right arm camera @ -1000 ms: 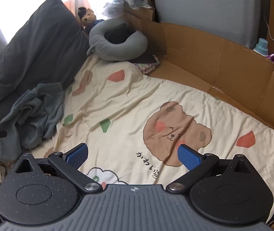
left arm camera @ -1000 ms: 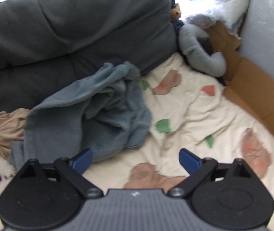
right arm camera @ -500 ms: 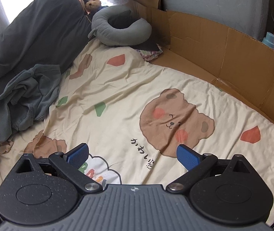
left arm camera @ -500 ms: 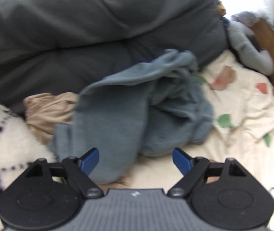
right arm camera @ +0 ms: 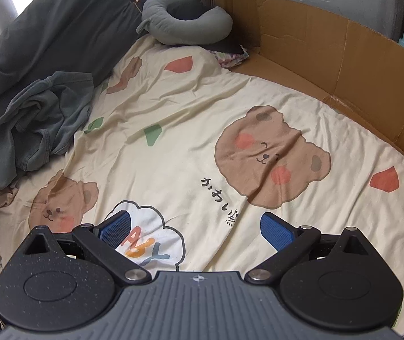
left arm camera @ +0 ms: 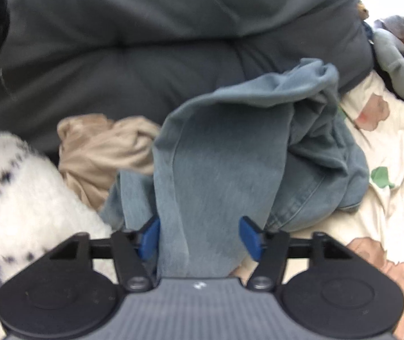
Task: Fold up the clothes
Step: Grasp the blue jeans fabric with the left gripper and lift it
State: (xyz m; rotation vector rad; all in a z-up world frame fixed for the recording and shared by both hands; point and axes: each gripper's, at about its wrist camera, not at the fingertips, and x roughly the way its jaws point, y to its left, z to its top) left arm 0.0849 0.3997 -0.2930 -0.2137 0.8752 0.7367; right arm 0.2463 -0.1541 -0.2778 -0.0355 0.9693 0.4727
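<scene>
Blue jeans [left arm camera: 219, 175] between left tool [left arm camera: 199, 238] pads

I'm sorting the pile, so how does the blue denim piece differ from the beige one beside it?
The blue denim garment is larger and heaped high; the beige garment is smaller and bunched low. The denim runs between the left tongs, whose jaws have just been closing around it; the beige lies outside them, partly under the denim. Both are crumpled and unfolded.

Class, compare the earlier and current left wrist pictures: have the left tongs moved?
Yes. The left tongs have advanced toward the dark grey duvet onto the blue garment, their jaws closing around its fold.
</scene>
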